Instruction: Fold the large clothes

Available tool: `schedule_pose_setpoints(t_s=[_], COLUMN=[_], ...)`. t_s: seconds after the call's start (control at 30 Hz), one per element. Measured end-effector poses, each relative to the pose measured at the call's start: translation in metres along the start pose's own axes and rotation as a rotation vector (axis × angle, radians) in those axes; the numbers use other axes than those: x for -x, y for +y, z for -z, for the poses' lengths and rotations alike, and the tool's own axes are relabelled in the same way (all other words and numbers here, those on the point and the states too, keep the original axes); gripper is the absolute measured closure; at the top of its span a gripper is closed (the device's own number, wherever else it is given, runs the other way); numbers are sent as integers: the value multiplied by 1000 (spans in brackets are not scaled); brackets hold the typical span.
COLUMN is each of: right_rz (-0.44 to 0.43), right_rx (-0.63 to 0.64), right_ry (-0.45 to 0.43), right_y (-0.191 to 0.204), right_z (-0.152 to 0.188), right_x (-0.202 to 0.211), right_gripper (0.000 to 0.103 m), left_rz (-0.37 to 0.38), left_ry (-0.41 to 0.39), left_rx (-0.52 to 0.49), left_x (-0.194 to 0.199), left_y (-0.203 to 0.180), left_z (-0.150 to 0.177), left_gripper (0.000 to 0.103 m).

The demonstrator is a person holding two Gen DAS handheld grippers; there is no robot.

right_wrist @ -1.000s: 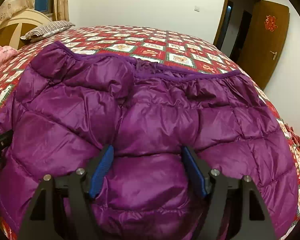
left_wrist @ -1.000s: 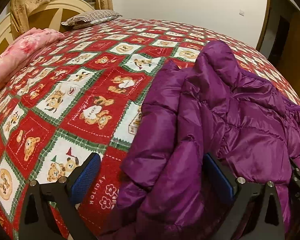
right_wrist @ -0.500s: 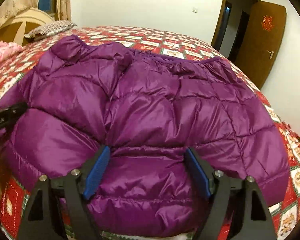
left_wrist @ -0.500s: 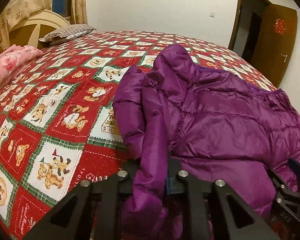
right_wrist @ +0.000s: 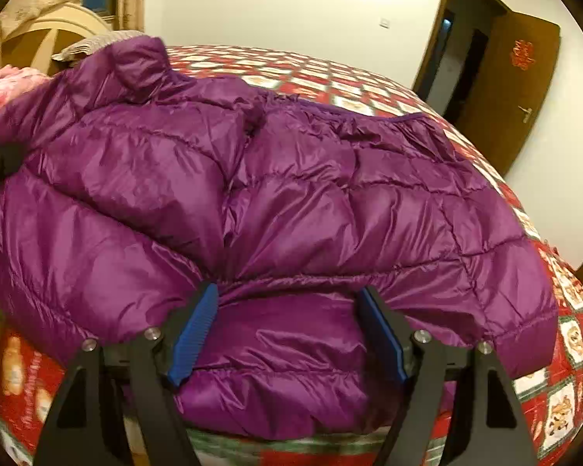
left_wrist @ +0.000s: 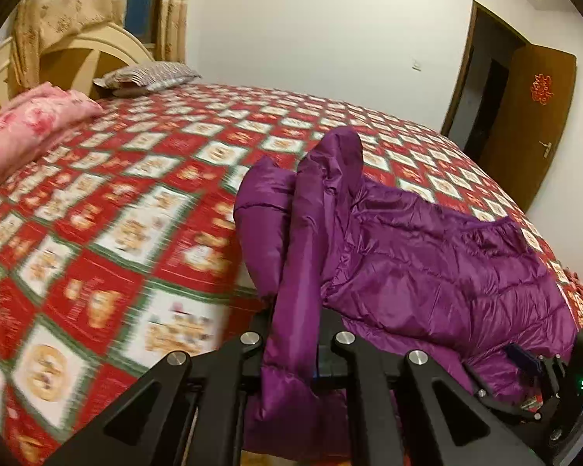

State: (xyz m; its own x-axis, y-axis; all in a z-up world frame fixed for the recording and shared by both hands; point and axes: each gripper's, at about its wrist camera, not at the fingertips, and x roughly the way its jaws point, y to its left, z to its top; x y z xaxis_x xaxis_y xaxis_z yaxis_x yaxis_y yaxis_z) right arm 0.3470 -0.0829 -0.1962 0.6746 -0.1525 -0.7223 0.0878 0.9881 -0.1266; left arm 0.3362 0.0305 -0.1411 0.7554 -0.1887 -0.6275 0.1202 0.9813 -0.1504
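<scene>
A purple quilted down jacket (left_wrist: 427, 264) lies on the bed near its front edge; it fills the right wrist view (right_wrist: 291, 202). My left gripper (left_wrist: 297, 349) is shut on a fold of the jacket's left side, likely a sleeve, which hangs down between the fingers and is lifted a little. My right gripper (right_wrist: 287, 330) is open, its blue pads (right_wrist: 192, 334) straddling the jacket's near hem without pinching it. The right gripper also shows at the lower right of the left wrist view (left_wrist: 532, 380).
The bed has a red, white and green bear-pattern bedspread (left_wrist: 116, 213). A pink folded blanket (left_wrist: 27, 132) and a striped pillow (left_wrist: 147, 77) lie by the headboard at the far left. A brown door (left_wrist: 540, 124) stands open at the right.
My left gripper closed on the jacket's left fold a second ago and has since lifted and pulled it. The right gripper stayed open and drew back toward the near hem.
</scene>
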Motion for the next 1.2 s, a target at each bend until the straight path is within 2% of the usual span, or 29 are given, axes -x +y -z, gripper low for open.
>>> schedule_pose_setpoints(t_s=[0.07,0.13,0.2,0.27,0.4,0.57,0.73,0.87,1.0,1.07,1.2], right_rz=[-96,-179,-172,-154,-50,42,116,133,131,130,120], right_rx=[2,-25,-45,-97,-279,-507,-629,-664,-669,-678,-671], right_ry=[-18,-78,-149,-207,-251,-159,-99,-81,-69,-61,-74], right_y=[7,1,-10,-38,-116,-210,-267,-285,-296,-300,-300], right_z=[-2,-3,-3,-4,2,23,60,75,80,86,88], right_x=[9,26,45,61,68,41,32,34,29,25,26], right_gripper=[25,26,25,21,16,14,14,14,14,14,13], left_rz=[-17,-29,-51,-62,-62,46,124,140,167,164,145], left_ry=[-7,-20,-50,-82,-136,-189,-184,-144,-58,-40,-85], left_rx=[12,3,-31,-70,-172,-335,-514,-677,-832,-888,-956], left_x=[9,21,35,46,64,76,60,29,1,-8,-4], left_y=[13,23,22,11,-44,-141,-238,-299,-334,-341,-347], left_z=[-5,-13,-22,-34,-57,-61,-33,13,66,88,106], left_gripper=[95,95,95,95,96,96,95,95,95,95,92])
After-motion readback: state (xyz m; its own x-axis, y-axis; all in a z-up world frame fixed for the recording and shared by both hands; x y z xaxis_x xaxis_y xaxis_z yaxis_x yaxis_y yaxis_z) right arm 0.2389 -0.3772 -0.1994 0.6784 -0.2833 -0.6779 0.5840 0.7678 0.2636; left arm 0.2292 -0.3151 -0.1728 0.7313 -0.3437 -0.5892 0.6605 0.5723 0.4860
